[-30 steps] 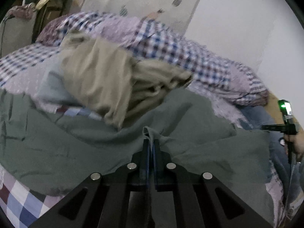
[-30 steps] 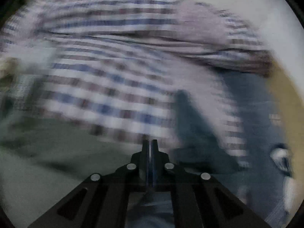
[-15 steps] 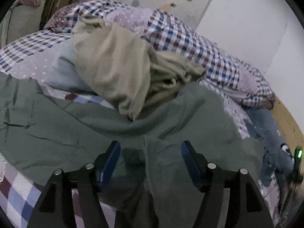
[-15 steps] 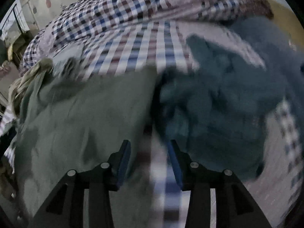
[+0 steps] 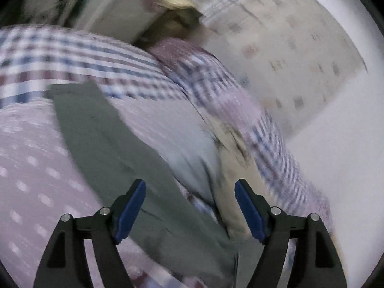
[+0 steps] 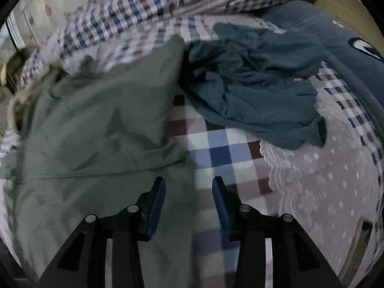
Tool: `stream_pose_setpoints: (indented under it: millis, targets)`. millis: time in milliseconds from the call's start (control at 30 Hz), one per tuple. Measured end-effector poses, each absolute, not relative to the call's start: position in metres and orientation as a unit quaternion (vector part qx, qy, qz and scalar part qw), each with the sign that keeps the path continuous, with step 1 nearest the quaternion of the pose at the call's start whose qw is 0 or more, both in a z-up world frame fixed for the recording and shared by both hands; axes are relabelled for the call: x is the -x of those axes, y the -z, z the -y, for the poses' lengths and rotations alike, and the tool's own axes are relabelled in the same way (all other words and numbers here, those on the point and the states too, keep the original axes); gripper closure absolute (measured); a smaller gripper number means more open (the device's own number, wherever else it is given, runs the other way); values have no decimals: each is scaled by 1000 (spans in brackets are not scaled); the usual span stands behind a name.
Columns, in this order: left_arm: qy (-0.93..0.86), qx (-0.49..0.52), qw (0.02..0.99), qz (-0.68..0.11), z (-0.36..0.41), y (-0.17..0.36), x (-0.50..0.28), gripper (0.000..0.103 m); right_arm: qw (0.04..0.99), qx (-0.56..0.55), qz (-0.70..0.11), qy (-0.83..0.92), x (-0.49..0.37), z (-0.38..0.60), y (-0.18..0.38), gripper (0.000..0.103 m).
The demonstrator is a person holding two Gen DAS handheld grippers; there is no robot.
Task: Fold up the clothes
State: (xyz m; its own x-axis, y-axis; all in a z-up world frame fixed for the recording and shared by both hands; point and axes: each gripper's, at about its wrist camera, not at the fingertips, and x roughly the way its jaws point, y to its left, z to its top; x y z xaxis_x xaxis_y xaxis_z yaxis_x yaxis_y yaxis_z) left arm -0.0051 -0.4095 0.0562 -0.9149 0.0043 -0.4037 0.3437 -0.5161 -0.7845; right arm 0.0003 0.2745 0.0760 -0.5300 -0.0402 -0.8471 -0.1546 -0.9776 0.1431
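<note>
A grey-green garment (image 6: pixel 96 129) lies spread on the checked bed cover (image 6: pixel 220 151), with one fold laid over its lower part. My right gripper (image 6: pixel 189 187) is open just above that garment's right edge, nothing between its blue pads. In the blurred left wrist view a strip of the same grey-green garment (image 5: pixel 115 148) runs diagonally under my left gripper (image 5: pixel 190 192), which is wide open and holds nothing. A beige garment (image 5: pixel 236 184) and a pale blue one (image 5: pixel 192 153) lie just beyond it.
A crumpled dark teal garment (image 6: pixel 259 91) lies to the right of the grey-green one. A dark blue item with a white eye print (image 6: pixel 348 45) sits at the far right. A checked quilt (image 6: pixel 134 24) is heaped at the back, against a pale wall (image 5: pixel 336 144).
Both grippers were shut a second ago, the left on the grey-green garment's cloth, and have opened and let go. The left has since swung left in a blur; the right hovers over the garment's edge.
</note>
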Motion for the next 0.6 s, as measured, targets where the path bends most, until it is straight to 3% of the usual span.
stream_pose_setpoints:
  millis: [200,600]
  targets:
    - [781,-160,115,-593,502,-27,-27,21,-1,462,-126,-878,-40,-250,-97,59]
    - [769,-255,135,-571,548,-9,-1,21,-68,463,-127,-874,-66,-189,-108,59]
